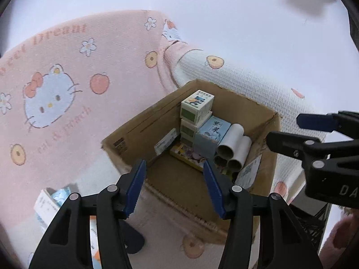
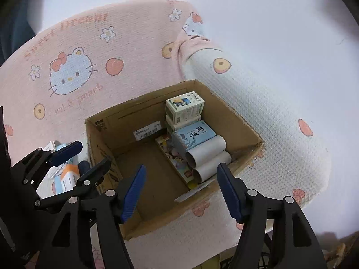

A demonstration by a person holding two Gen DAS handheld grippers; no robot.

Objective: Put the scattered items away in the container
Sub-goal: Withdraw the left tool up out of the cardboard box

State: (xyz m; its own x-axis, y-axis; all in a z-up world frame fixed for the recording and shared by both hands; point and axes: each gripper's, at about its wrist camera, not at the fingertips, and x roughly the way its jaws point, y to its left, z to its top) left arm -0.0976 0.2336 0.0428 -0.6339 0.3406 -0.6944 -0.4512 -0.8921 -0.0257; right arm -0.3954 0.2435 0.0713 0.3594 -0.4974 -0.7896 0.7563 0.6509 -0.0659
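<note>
Both my grippers, left (image 1: 174,187) and right (image 2: 181,194), gape empty above cardboard box (image 2: 233,109); next, approach loose packets (image 2: 67,177) beside left gripper squarely.

A: What's in the cardboard box (image 2: 226,112)?
B: Stacked cartons (image 2: 184,106), a blue box (image 2: 194,134), two white tubes (image 2: 207,154).
A: And the right gripper (image 2: 181,192)?
B: Jaws wide apart, nothing between them, above the box.

Bright, even light; soft overall, fisheye-warped, dark at the corners.
</note>
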